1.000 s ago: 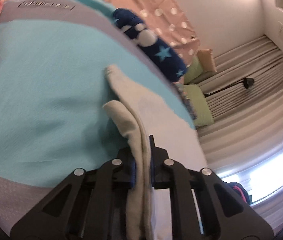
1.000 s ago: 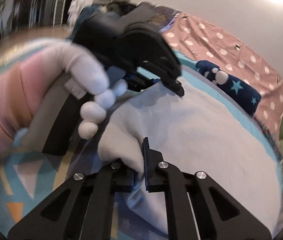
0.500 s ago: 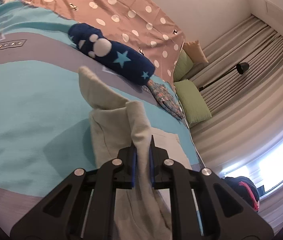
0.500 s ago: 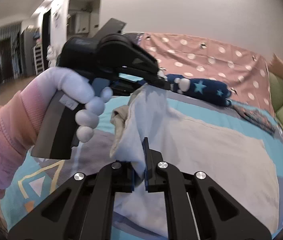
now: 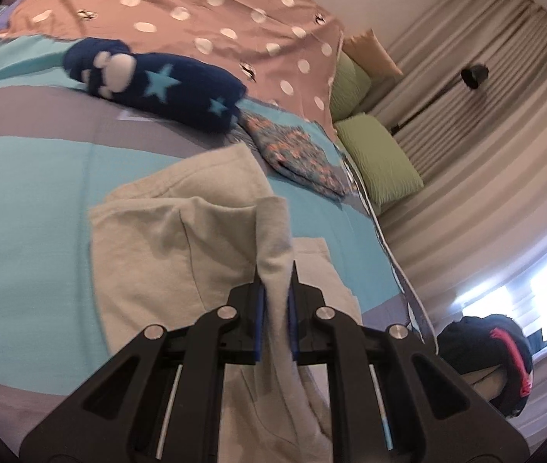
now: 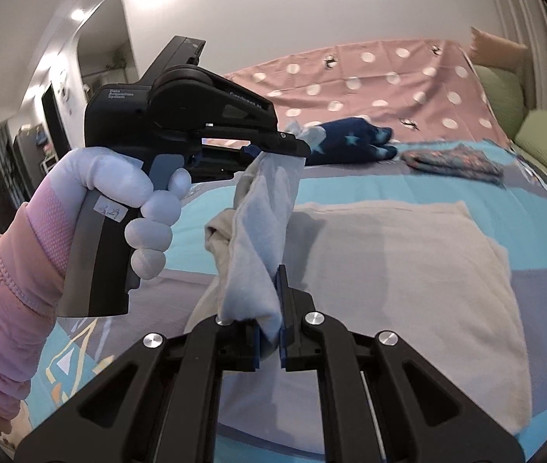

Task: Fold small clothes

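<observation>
A pale beige garment [image 5: 180, 231] lies on the bed, its near edge lifted. My left gripper [image 5: 275, 281] is shut on a fold of that cloth. In the right wrist view the same garment [image 6: 400, 254] spreads flat to the right. My right gripper [image 6: 269, 332] is shut on another bunched corner of it. The left gripper [image 6: 273, 146] shows there too, held in a white-gloved hand above the bed, pinching the cloth's upper corner. The cloth hangs stretched between the two grippers.
A rolled navy star-print item [image 5: 157, 85] and a folded floral piece [image 5: 296, 154] lie farther back on the blue and grey bedspread [image 5: 22, 200]. A pink dotted blanket [image 5: 196, 11], green pillows [image 5: 377, 158], curtains and a floor lamp [image 5: 474, 73] stand beyond.
Both grippers have lifted the garment's edge higher and carried it over the flat part. The left view has swung toward the pillows. Both jaws stay shut on the cloth.
</observation>
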The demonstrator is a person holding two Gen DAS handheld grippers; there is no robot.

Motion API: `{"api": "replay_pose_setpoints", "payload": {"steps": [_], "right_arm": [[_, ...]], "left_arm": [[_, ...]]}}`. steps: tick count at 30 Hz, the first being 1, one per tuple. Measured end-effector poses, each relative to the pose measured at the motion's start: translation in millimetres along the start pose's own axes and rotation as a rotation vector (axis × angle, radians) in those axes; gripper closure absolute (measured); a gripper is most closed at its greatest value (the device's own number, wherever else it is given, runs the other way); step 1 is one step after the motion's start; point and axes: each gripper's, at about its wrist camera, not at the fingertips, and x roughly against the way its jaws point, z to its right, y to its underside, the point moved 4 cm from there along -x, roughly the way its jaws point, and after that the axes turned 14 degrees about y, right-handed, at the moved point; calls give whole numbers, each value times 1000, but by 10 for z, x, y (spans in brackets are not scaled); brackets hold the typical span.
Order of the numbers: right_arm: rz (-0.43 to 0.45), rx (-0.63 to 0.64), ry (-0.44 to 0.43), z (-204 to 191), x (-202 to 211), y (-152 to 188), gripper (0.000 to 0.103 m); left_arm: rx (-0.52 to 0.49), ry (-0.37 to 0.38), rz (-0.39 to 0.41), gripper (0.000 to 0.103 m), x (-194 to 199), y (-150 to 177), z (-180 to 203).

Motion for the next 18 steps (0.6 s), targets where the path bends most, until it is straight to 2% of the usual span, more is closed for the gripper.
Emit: {"api": "replay_pose_setpoints", "payload": {"steps": [6,12,18], "right_arm": [[-26,-80,12,421,79,112,97],[-32,-135,46,770,179,216,97],[-61,-188,50,1039,236,306,97]], "left_arm": [[-12,8,-71,94,-534,79,242],[-52,7,-119,94,-970,166,545],[-64,-7,-166,94,-1317,270,682]]}}
